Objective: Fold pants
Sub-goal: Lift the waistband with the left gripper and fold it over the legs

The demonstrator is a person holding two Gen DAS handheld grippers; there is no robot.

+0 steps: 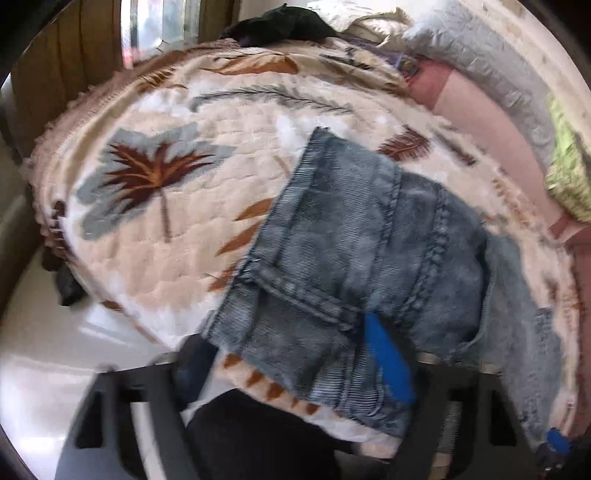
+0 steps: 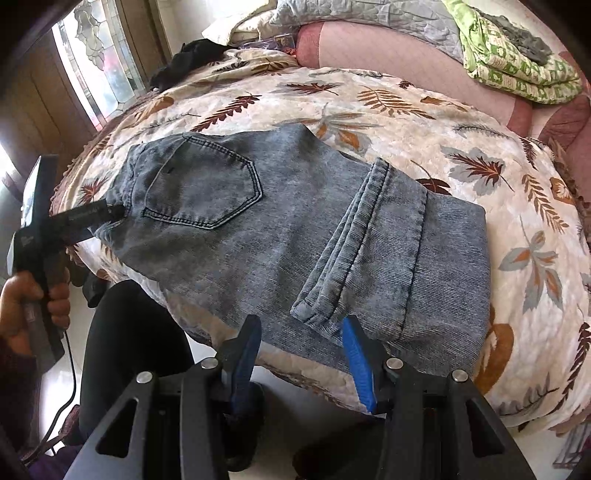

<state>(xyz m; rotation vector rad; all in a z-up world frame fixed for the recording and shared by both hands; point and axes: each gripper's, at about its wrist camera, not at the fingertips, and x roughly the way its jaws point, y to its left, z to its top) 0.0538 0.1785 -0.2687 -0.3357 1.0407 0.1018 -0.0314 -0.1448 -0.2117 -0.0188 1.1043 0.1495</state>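
Observation:
Grey-blue jeans (image 2: 295,229) lie folded on the leaf-patterned bedspread (image 2: 388,107), back pocket up at the left, leg cuffs laid over the thigh at the right. My right gripper (image 2: 301,332) is open, its blue fingers (image 2: 356,350) just short of the jeans' near edge, holding nothing. My left gripper (image 2: 110,214) shows in the right wrist view at the waistband end, its tips at the denim. In the blurred left wrist view the jeans (image 1: 351,251) fill the near right; one blue finger (image 1: 388,362) lies on the denim and the other is hidden under the cloth.
A pink headboard (image 2: 388,62), grey quilted pillow (image 2: 369,14) and green patterned blanket (image 2: 517,62) line the far side. A black garment (image 2: 192,59) lies at the bed's far left corner. A window (image 2: 96,62) and white floor (image 1: 55,350) are left of the bed.

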